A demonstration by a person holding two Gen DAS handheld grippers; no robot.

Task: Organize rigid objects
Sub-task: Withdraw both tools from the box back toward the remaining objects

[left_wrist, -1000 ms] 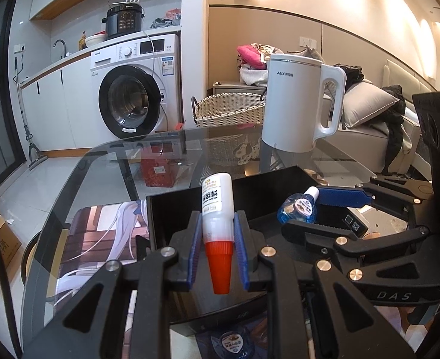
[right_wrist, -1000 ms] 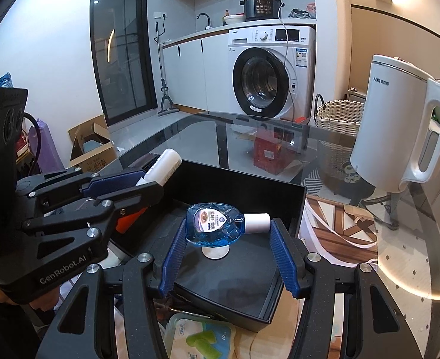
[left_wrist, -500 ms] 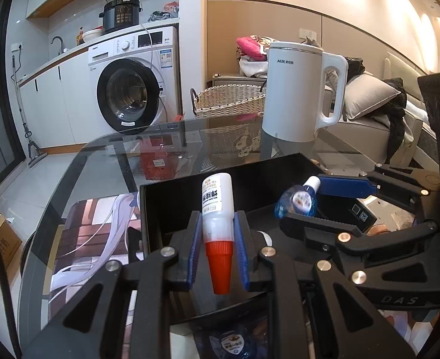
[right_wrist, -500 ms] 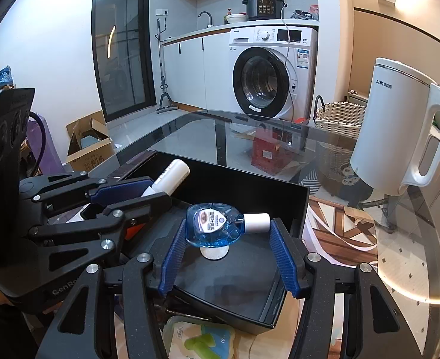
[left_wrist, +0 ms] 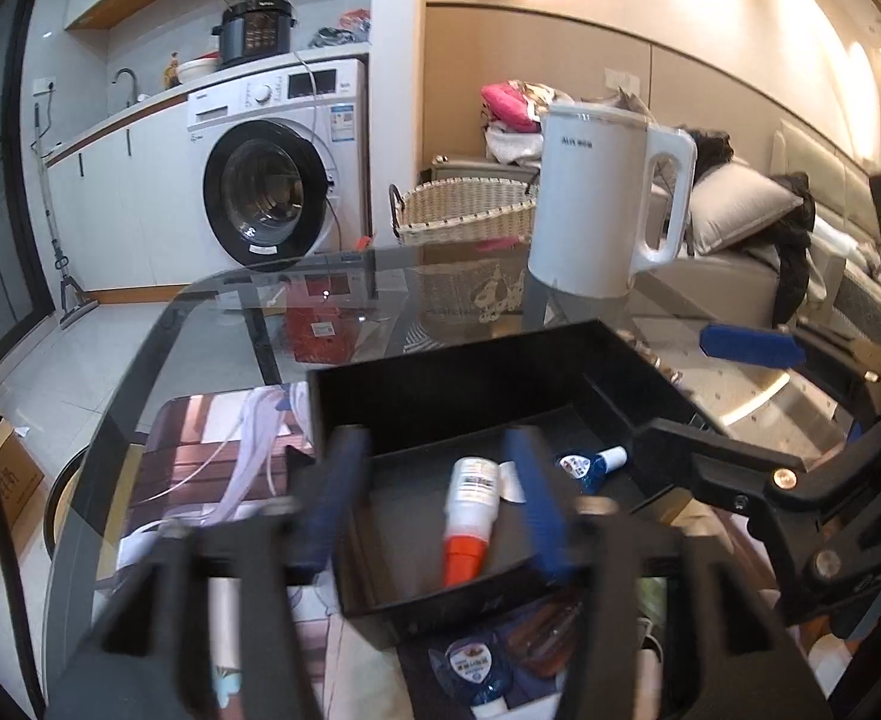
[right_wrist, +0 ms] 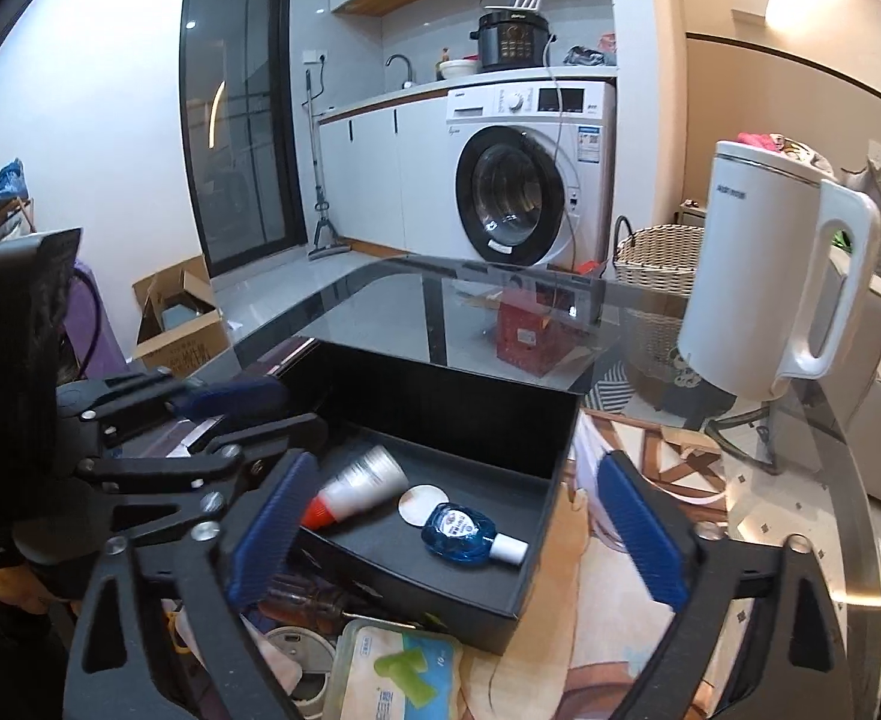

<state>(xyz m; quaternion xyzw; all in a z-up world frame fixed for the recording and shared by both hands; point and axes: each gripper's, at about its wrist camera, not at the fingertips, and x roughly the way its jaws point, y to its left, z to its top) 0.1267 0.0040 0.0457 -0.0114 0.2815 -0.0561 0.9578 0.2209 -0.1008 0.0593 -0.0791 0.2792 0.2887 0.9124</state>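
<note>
Box (right_wrist: 536,420): matte black, rectangular, open-topped, on a glass table (right_wrist: 800,540).
Glue bottle (left_wrist: 470,501): white cylinder with orange conical cap, lying on the box floor.
Blue bottle (right_wrist: 461,531): flat, translucent, white cap, lying beside a white disc (right_wrist: 419,501).
Left gripper (left_wrist: 434,504): tilted down over the box; jaws have just been opening, pads clear of the glue bottle lying between them.
Right gripper (right_wrist: 458,534): jaws have just been opening, spread wide, nothing held.
Unclear: left fingers (left_wrist: 335,504) blurred; items below the box partly cut off.
</note>
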